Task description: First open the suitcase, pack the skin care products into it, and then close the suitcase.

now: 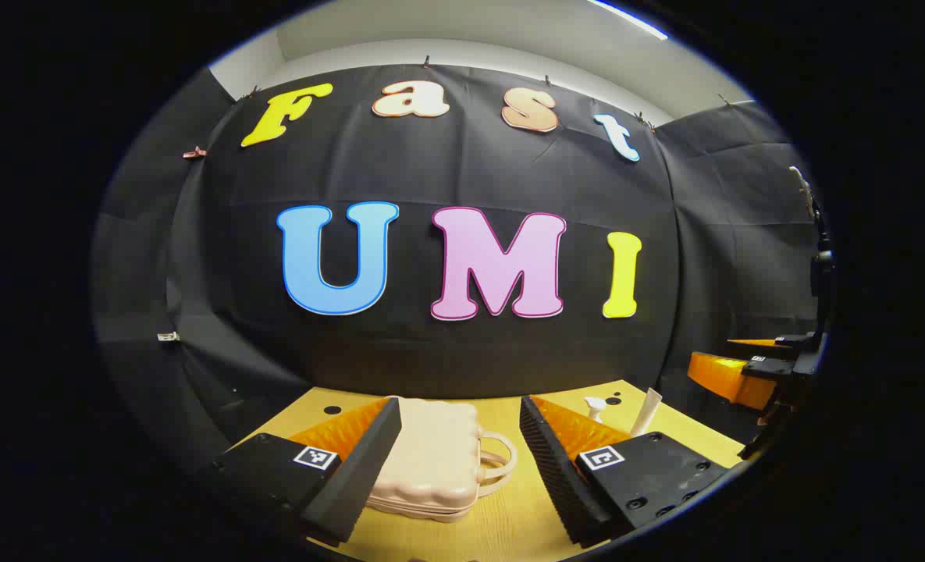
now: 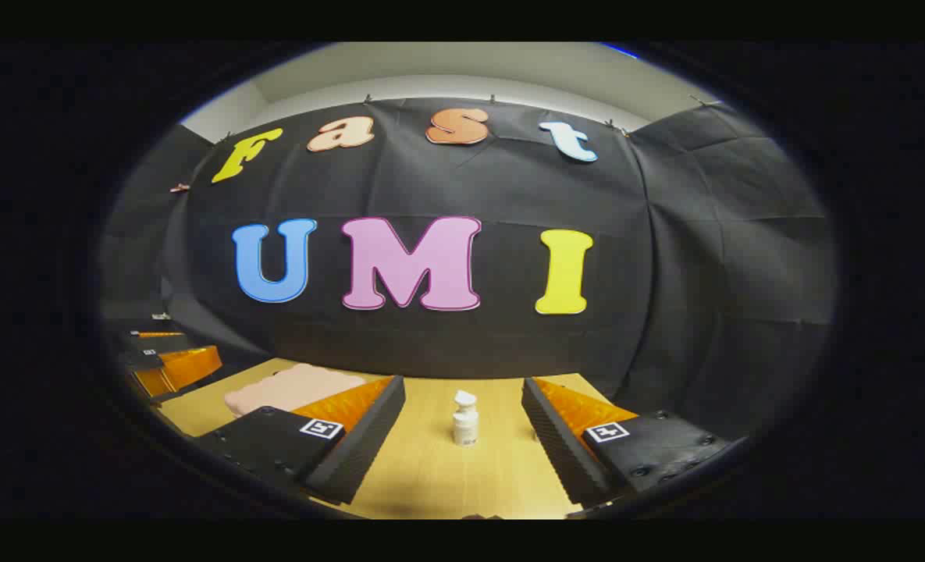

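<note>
A small pale pink suitcase (image 1: 431, 460) lies flat and closed on the wooden table (image 1: 509, 515), its handle pointing right. My left gripper (image 1: 459, 468) is open above the table, with the suitcase ahead between its fingers. A white pump bottle (image 1: 595, 407) and a white tube (image 1: 646, 412) stand behind its right finger. In the right gripper view a white pump bottle (image 2: 464, 418) stands upright ahead of my open right gripper (image 2: 462, 457), apart from it. The suitcase (image 2: 290, 388) lies at the left there.
The other gripper (image 1: 751, 371) shows at the right edge of the left gripper view, and the left one (image 2: 169, 363) at the left edge of the right gripper view. Black cloth walls close the table's far side. Small dark holes (image 1: 332, 410) mark the tabletop.
</note>
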Tool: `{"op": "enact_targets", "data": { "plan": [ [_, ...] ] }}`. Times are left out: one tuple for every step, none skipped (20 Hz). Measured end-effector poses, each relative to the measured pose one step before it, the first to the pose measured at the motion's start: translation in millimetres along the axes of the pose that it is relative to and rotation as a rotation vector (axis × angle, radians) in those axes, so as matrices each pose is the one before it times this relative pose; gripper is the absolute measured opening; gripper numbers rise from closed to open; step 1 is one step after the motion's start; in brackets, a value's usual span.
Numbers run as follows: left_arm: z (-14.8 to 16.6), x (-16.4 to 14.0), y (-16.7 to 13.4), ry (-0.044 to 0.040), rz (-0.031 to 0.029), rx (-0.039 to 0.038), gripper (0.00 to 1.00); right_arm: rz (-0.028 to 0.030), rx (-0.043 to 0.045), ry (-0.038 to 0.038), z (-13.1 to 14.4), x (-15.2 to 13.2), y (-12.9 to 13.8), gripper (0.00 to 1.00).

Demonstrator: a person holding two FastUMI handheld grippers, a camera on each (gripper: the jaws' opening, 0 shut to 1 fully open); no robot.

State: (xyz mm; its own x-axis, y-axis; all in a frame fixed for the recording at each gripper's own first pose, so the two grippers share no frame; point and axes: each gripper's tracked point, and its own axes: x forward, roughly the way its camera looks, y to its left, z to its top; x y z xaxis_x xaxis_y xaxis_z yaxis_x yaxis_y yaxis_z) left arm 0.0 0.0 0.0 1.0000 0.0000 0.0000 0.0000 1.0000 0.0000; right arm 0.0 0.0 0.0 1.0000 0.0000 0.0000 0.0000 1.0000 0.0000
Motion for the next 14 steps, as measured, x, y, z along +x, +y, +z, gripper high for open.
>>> {"op": "enact_targets", "data": {
  "plan": [
    [1.37,0.7,-1.81,-0.00685,0.00267,0.00549,0.96,-0.00406,0.00154,-0.00136,0.65,0.23,-2.11,0.96],
    [-0.7,0.29,-2.29,0.00657,-0.0052,0.00374,0.97,0.0,0.00745,0.00123,0.55,-0.32,-0.78,0.96],
    [-3.4,-0.81,-1.78,0.00605,-0.00598,0.00036,0.96,-0.00297,0.0065,0.0004,-0.19,-0.24,-1.3,0.96],
    [0.22,-0.4,-0.27,0.00004,-0.00096,-0.00091,0.96,-0.00208,0.00243,-0.00065,0.32,0.02,-0.93,0.96],
    [-0.59,-0.47,1.14,0.00284,0.00313,-0.00264,0.96,-0.00178,-0.00066,0.00001,-0.35,0.98,-0.89,0.96],
    [0.63,0.32,1.08,0.00083,0.00214,-0.00412,0.96,-0.00118,-0.00174,0.00143,-0.27,-0.3,-0.01,0.96],
    [-0.76,1.12,-1.24,0.00032,-0.00079,-0.00196,0.97,0.00117,-0.00024,-0.00138,0.18,-1.2,0.05,0.96],
    [0.76,0.84,-0.27,0.00217,0.00074,-0.00077,0.96,-0.00021,0.00015,-0.00093,0.36,-0.9,0.7,0.96],
    [-0.04,0.48,0.5,-0.00106,-0.00112,-0.0006,0.96,-0.00333,-0.00173,0.00361,-2.4,0.42,-0.13,0.96],
    [2.06,0.72,-0.4,-0.0021,-0.00219,0.00086,0.97,-0.00186,-0.00079,0.00349,-1.57,-0.3,-0.28,0.96],
    [-0.42,0.26,-0.41,-0.00221,-0.00108,0.00179,0.97,-0.00027,0.00109,-0.00367,1.42,-0.5,0.99,0.96],
    [1.27,0.37,-0.26,-0.00095,-0.00331,0.00178,0.97,-0.00022,0.00121,-0.00296,1.24,0.12,0.47,0.97],
    [-1.28,0.55,-0.61,0.0004,-0.00227,0.00293,0.97,0.0001,-0.0001,-0.00089,-0.56,0.55,0.29,0.97],
    [0.17,-0.07,0.42,0.00112,0.00035,0.00273,0.97,-0.00082,-0.00096,0.00171,-0.52,1.12,-0.37,0.96]
  ]
}}
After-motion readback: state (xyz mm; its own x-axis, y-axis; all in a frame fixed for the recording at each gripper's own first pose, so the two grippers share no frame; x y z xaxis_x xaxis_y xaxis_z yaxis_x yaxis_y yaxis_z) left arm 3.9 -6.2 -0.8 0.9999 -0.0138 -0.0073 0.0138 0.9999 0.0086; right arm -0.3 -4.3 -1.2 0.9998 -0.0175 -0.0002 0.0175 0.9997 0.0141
